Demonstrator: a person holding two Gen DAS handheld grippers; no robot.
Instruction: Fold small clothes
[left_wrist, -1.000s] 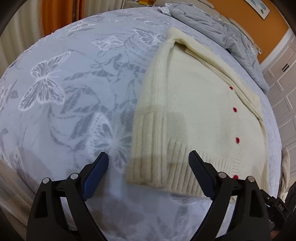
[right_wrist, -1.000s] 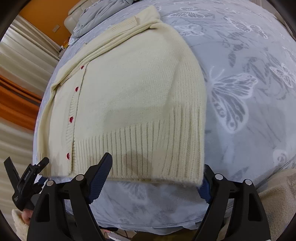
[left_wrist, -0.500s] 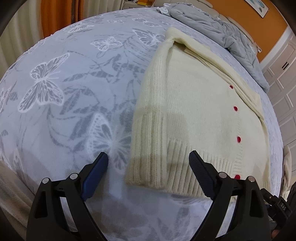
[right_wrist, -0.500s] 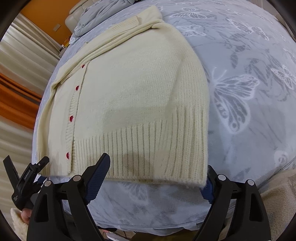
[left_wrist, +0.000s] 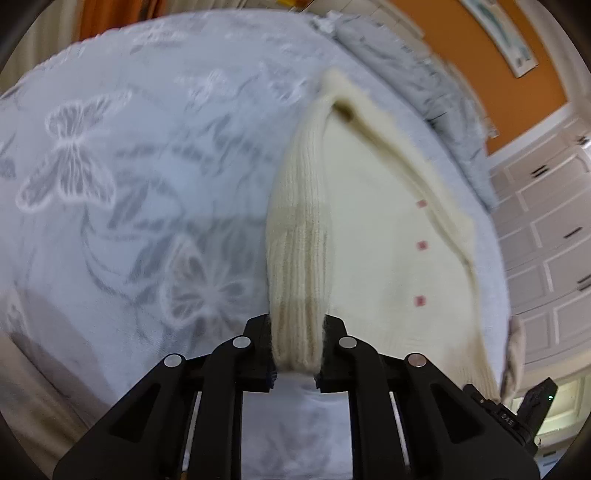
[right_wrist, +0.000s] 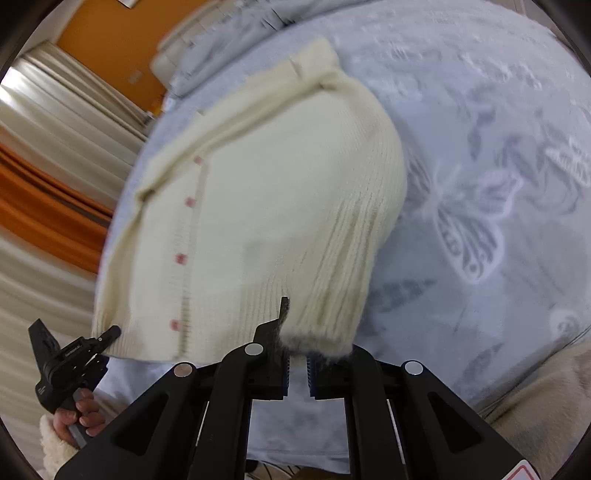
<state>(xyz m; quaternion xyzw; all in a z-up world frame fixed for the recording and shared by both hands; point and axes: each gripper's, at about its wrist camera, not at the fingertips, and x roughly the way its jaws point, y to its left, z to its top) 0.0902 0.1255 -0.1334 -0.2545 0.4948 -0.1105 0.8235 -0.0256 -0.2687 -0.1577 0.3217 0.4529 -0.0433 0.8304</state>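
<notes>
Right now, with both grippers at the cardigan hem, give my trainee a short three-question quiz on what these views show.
1. True or false: the left gripper is shut on the cardigan hem.
2. What colour are the cardigan's buttons?
A) blue B) red C) black
3. Fill in: the cardigan lies on a bedspread printed with ______.

Key:
1. True; the ribbed hem is pinched between its fingers. The right gripper grips the hem too.
2. B
3. butterflies
</notes>
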